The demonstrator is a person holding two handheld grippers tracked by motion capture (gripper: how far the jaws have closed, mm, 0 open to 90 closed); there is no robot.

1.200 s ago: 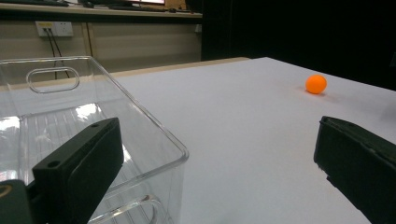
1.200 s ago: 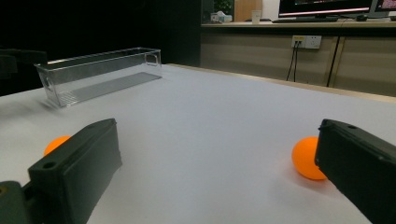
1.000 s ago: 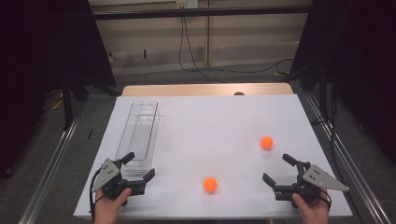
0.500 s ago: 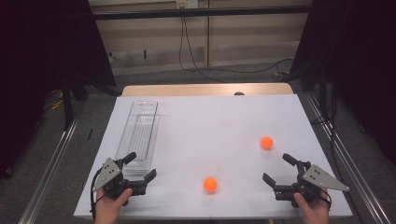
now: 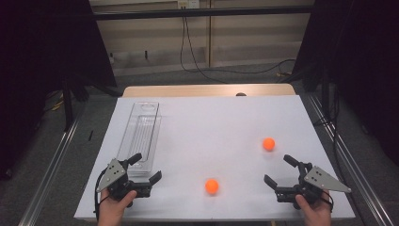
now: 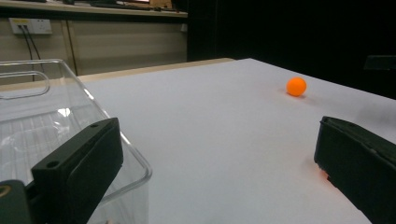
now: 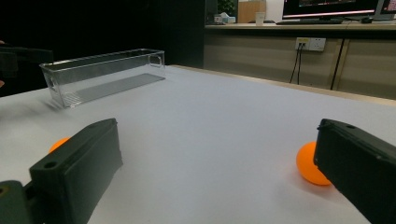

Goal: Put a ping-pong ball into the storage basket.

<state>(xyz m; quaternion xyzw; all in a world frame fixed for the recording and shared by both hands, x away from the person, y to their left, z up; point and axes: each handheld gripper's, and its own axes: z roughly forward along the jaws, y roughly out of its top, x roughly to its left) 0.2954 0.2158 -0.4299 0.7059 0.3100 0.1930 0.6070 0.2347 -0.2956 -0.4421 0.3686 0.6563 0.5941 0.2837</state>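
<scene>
Landmark: clear tray (image 5: 141, 136), lengthwise along left part of white table (image 5: 211, 122).
Left gripper (image 5: 141, 170) at tray's near end, jaws wide, holding nothing.
Right gripper (image 5: 283, 172) well right of tray, near table's front edge, jaws wide, holding nothing.
2 orange balls: near ball (image 5: 211, 186) right of tray's near end, between grippers; far ball (image 5: 268, 144) farther right, just beyond right gripper.
</scene>
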